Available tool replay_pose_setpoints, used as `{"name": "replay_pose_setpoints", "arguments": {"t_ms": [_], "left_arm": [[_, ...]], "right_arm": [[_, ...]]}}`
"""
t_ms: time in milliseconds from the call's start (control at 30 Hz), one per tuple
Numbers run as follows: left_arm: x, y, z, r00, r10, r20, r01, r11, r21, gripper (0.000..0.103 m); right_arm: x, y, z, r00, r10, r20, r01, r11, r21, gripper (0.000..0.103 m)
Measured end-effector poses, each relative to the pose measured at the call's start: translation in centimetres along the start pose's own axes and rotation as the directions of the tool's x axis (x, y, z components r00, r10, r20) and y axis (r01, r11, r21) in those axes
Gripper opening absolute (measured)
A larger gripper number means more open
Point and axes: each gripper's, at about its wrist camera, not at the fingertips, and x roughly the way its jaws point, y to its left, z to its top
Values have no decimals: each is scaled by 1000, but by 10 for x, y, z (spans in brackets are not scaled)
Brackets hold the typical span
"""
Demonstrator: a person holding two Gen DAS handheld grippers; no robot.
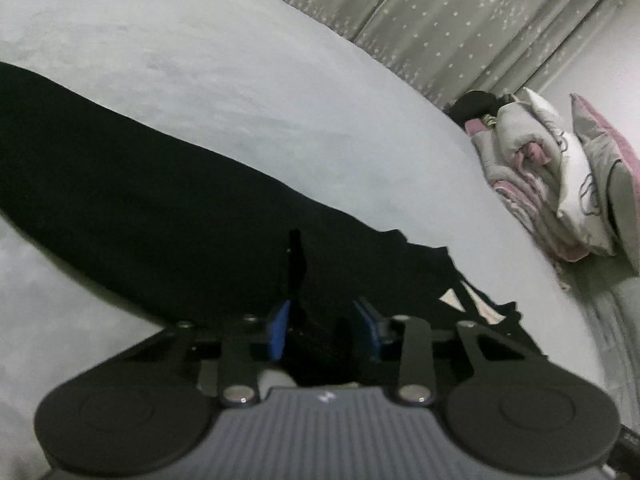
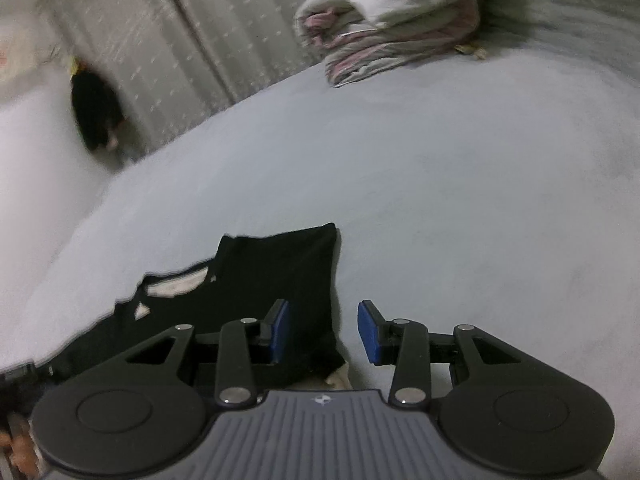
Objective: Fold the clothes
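A black garment [image 1: 160,200] lies spread flat across the pale grey bed [image 1: 200,60]. In the left wrist view it runs from the left edge down to my left gripper [image 1: 326,328], which hovers open just over its near end; a pale label patch [image 1: 452,300] shows there. Seen from the right wrist, a black sleeve [image 2: 280,272] points away from me, its neckline and pale label [image 2: 176,286] to the left. My right gripper [image 2: 324,330] is open over the sleeve's right edge, the left blue pad [image 2: 279,332] above black cloth, the right blue pad [image 2: 368,332] above bare sheet.
A heap of grey, white and pink bedding [image 1: 552,176] sits at the bed's far end, also visible as bedding [image 2: 384,28]. A dark bundle [image 1: 476,106] lies beside it. Patterned curtains [image 1: 460,20] hang behind. A dark object [image 2: 96,112] sits by the curtain [image 2: 168,40].
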Motion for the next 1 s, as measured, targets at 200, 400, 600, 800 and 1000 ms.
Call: {"name": "replay_pose_setpoints", "arguments": {"t_ms": [200, 400, 600, 800, 1000], "left_arm": [[4, -2, 2, 1000, 23, -3, -23, 1000, -3, 18], [0, -1, 1, 1000, -6, -1, 6, 1000, -6, 10], [6, 3, -1, 1000, 9, -24, -9, 1000, 19, 10], [-2, 0, 3, 998, 62, 18, -63, 998, 30, 18], [-12, -8, 2, 994, 43, 96, -51, 996, 76, 25]], "right_arm": [[12, 13, -11, 998, 8, -66, -16, 992, -126, 38], [15, 6, -8, 998, -17, -60, 12, 996, -83, 11], [15, 4, -6, 998, -48, -44, 45, 996, -74, 10], [11, 13, -9, 996, -89, -6, 87, 987, -134, 12], [2, 23, -9, 995, -90, 52, 98, 978, -184, 21]]}}
